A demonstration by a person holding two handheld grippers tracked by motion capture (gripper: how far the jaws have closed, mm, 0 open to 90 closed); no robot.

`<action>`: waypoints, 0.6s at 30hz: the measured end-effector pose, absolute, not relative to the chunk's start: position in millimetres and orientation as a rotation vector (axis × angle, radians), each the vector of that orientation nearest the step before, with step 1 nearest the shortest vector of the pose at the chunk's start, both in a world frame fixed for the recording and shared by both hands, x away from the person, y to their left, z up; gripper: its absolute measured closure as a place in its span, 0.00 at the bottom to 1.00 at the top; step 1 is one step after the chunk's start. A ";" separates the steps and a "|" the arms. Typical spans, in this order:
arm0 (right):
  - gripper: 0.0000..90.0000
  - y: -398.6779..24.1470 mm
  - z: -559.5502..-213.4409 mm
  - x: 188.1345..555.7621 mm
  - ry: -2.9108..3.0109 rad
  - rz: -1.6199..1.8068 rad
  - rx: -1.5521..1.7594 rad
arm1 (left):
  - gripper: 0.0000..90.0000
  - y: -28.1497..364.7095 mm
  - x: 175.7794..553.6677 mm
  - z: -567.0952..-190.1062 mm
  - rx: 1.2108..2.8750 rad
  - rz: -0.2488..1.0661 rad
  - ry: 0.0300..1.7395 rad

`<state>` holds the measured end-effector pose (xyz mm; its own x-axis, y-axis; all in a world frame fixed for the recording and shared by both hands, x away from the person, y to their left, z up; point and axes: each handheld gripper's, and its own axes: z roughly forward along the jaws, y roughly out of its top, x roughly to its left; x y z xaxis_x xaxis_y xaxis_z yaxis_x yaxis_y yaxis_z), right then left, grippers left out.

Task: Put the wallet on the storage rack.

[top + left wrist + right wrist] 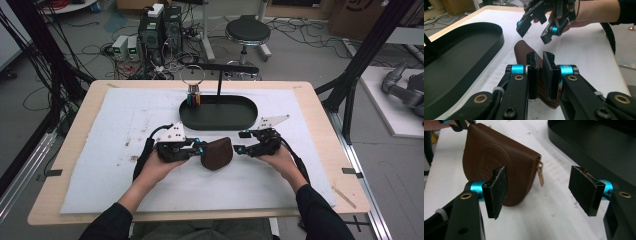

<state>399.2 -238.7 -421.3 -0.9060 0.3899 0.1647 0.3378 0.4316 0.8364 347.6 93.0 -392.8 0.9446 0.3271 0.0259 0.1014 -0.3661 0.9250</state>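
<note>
Now, step in hand: the left tongs are clamped on one end of the brown pouch and hold it steady, standing on edge on the white mat; the right tongs come to the other end.
Pouch place: middle of the counter, between the two tongs, just in front of the black tray.
Left tongs: in the left gripper view the pads are nearly together, with the zip edge of the pouch pinched between them.
Right tongs: apart and holding nothing; in the right gripper view the pads stand wide, and the pouch with its gold zip pull lies just ahead of them.
Next move, as I judge: bring the right tongs forward onto the zip pull, close on this small tab, then draw it along the zip while the left keeps the pouch from sliding. It needs a fine aim, because the pull is thin and hangs loose.
Hard to see: if the zip is fully closed I cannot tell; the pinched part of the pouch is hidden behind the left pads. The small coloured things at the tray's far rim are too small to name.
</note>
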 end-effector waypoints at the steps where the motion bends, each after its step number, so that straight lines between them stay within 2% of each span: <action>1: 0.36 -236.4 -421.8 399.4 2.624 1.507 0.662 | 0.92 92.8 347.5 -392.8 1.942 0.244 0.310; 9: 0.39 -226.9 -424.8 401.1 2.676 1.521 0.630 | 0.92 92.3 347.6 -392.4 1.944 0.244 0.295; 15: 0.44 -221.2 -427.4 399.8 2.713 1.509 0.589 | 0.92 92.6 347.4 -391.8 1.953 0.247 0.284; 18: 0.53 -224.0 -425.3 399.3 2.704 1.494 0.586 | 0.92 92.7 347.0 -391.9 1.955 0.251 0.291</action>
